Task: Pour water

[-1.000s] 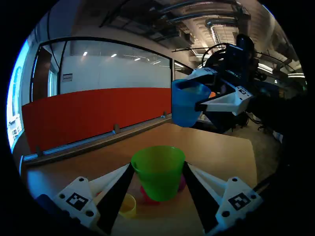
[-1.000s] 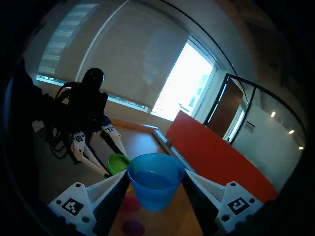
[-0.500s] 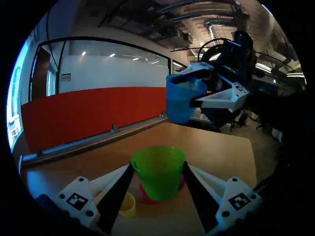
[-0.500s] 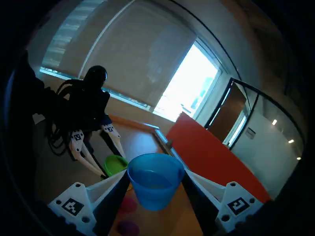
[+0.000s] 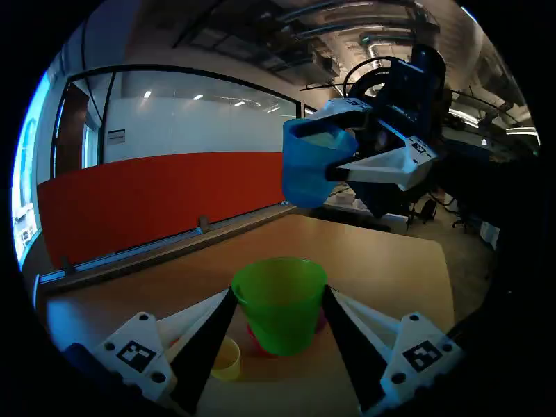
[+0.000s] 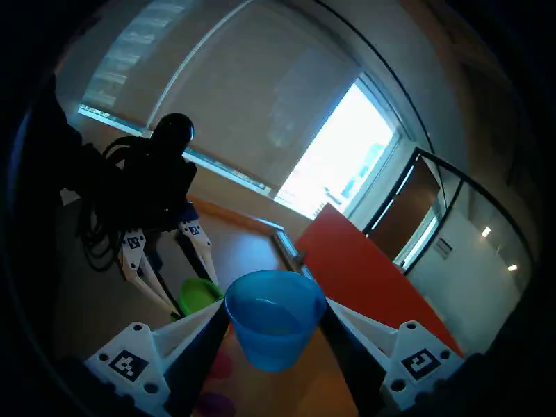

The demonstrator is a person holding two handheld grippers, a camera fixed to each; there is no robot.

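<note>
While the translucent blue plastic cup [image 6: 274, 326] sits pinched btwn both fingers of the right gripper [image 6: 274, 306], w/ water showing partway up inside, no pour looks to have begun. The left gripper [image 5: 278, 295] is clamped on the bright green plastic cup [image 5: 280, 320], a finger pressed to each side, low over the pale wooden table [image 5: 396, 264]. Can't tell if its base touches the top. In the left gripper view the blue cup hangs high and beyond the green one, near upright, not over its mouth.

Risks, as I judge them:
- Tipping before the blue rim is above the green mouth: water lands on the table.
- Pouring from that height: long fall, so splash-out or a stream that misses.
- Tilting too fast: the wide rim sheds a sheet, not a thin stream, and may overshoot.
- Smooth tapered wall in a two-finger pinch: the blue cup could twist or slip as it's turned.
- Small yellow cup [image 5: 226, 361] & pink cup [image 5: 258, 344] sit just beside the green cup's base, so stray water would hit them.
</note>
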